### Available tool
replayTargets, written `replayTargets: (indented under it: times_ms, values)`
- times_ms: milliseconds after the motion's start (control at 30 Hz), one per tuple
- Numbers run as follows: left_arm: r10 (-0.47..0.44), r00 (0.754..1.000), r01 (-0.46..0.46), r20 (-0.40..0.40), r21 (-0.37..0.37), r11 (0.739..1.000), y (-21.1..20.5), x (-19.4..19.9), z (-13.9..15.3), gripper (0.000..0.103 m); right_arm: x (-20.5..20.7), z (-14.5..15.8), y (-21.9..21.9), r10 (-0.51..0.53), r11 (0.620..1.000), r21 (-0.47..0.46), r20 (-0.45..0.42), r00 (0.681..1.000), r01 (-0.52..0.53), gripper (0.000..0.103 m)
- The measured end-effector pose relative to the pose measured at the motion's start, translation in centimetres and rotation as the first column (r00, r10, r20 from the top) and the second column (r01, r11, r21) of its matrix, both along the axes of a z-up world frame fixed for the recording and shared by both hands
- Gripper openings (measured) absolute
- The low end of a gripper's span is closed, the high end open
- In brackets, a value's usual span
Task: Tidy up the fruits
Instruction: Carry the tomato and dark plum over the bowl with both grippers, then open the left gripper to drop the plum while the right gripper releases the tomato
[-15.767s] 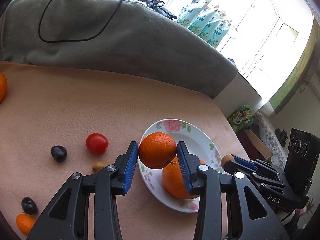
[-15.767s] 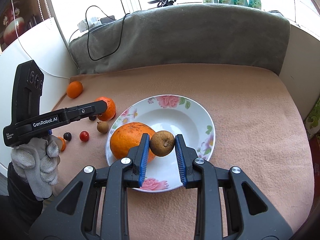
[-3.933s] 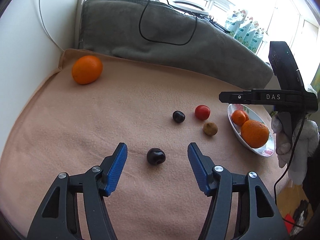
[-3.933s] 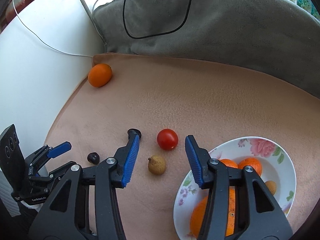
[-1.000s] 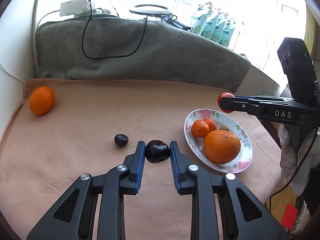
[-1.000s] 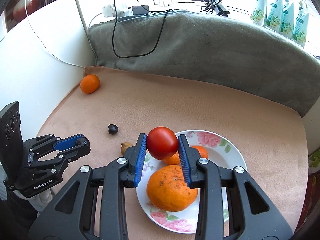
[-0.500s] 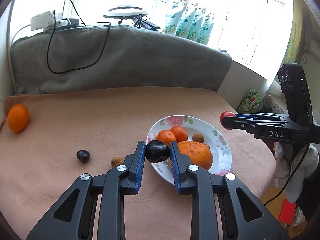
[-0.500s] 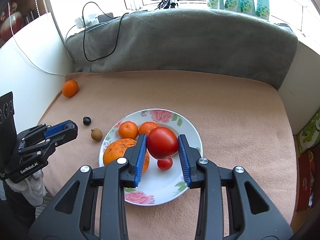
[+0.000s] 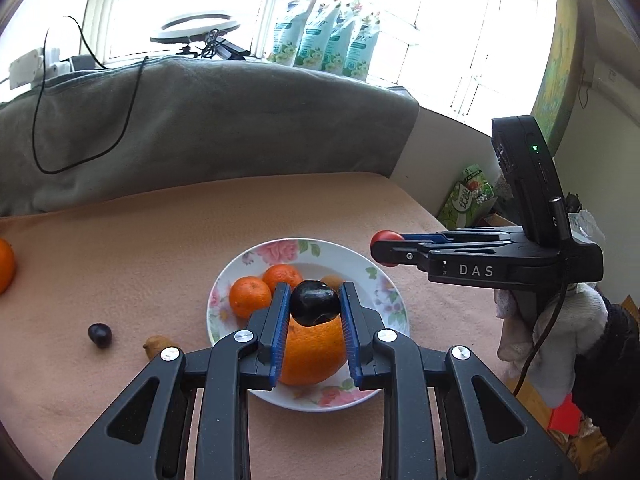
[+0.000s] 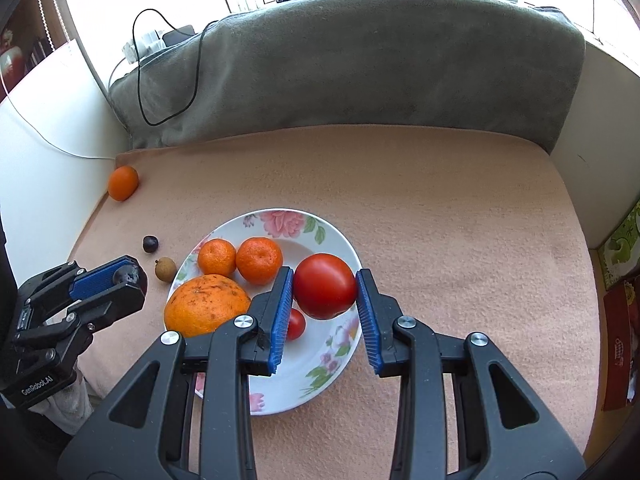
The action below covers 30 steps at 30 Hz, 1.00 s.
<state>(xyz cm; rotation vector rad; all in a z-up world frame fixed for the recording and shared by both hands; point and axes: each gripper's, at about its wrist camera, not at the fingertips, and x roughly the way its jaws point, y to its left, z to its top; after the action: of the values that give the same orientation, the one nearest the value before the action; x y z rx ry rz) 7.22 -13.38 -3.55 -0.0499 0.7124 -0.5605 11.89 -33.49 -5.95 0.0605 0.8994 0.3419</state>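
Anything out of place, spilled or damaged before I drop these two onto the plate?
Nothing spilled or damaged. Three fruits sit off the plate on the cloth: an orange near the far left corner, plus a dark grape and a small brown fruit beside the rim.

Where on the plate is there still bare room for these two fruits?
Free: the plate's near half, below the small tomato, and its right side by the flowered rim. Crowded: the left and far parts, with the big orange and two mandarins.
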Motion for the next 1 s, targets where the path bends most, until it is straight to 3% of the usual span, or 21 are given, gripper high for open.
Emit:
replayTargets:
  times_ms: [267,800,1000]
  values:
    - [-0.058,0.998,0.058,-0.022,0.012,0.998,-2.7,-0.2,-0.6,0.023,1.6,-1.1,0.5,0.021,0.999,0.030,-0.043,0.999,-0.020,0.033]
    - [-0.073,0.997,0.073,-0.039,0.011,0.997,-3.7,0.2,-1.3,0.024,3.1,-2.0,0.1,0.040,0.995,0.096,-0.089,0.995,-0.031,0.033]
    - [-0.068,0.997,0.069,-0.034,0.010,0.998,-3.6,0.3,-1.2,0.032,3.2,-2.0,0.2,0.044,0.994,0.106,-0.092,0.995,-0.035,0.034]
